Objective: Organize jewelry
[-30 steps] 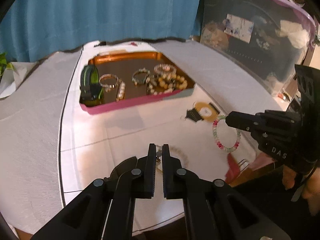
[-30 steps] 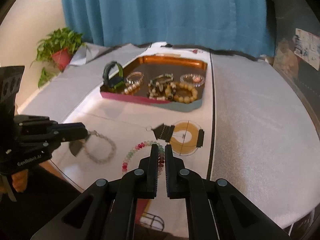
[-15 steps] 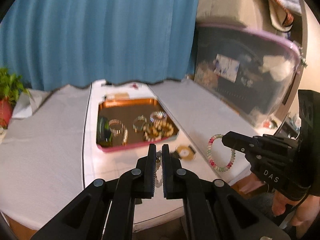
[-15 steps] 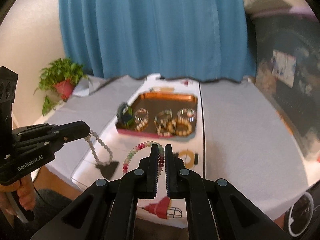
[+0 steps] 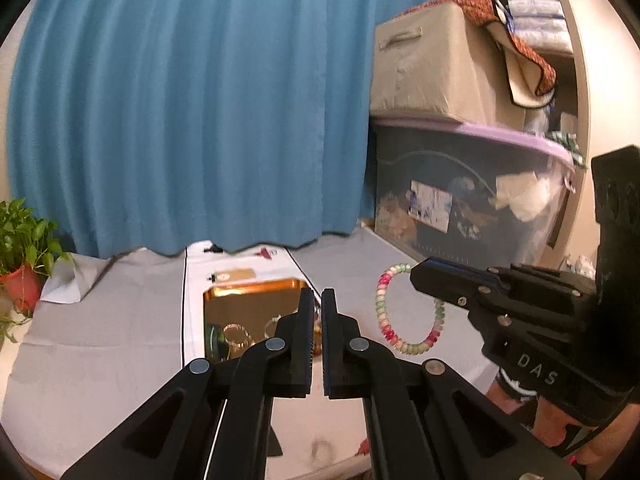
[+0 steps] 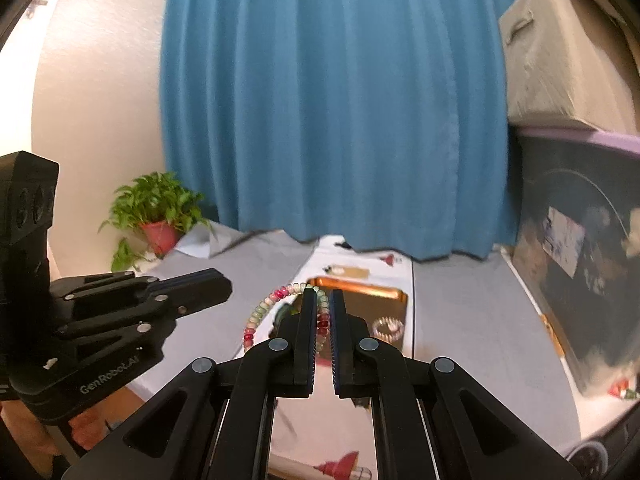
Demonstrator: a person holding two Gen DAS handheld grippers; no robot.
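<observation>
Claws, two, both mine to steer. Left claw (image 5: 316,300): jaws nearly together, a thin gap showing; in its own view something small sits between the tips, and from the right wrist view I cannot tell what, if anything, it grips. Right claw (image 6: 322,300): closed on one beaded bracelet (image 5: 404,312), pink, white and pale green beads, which hangs as a loop from the tips, lifted clear of the surface (image 5: 100,360).

Surface, one, covered in grey cloth with a white runner (image 5: 192,312) down the middle.

Tray (image 5: 248,290), one, gold inside, lying on the runner beyond both claws. In it I count one dark green bangle (image 5: 214,340) at the near left corner, one thin light bracelet (image 5: 236,334) beside that, and part of another ring of beads (image 5: 272,326) against the left claw's finger; the rest of the tray is hidden behind the fingers. From the right wrist view, one pale beaded ring (image 6: 387,326) shows at the tray's right side.

Potted plant (image 6: 158,216), one, red pot, at the far left edge of the surface.

Storage bin (image 5: 468,196), one, clear with a lilac lid, at far right, with one beige box (image 5: 428,60) stacked on top.

Curtain (image 5: 192,100), one, blue, behind everything.
</observation>
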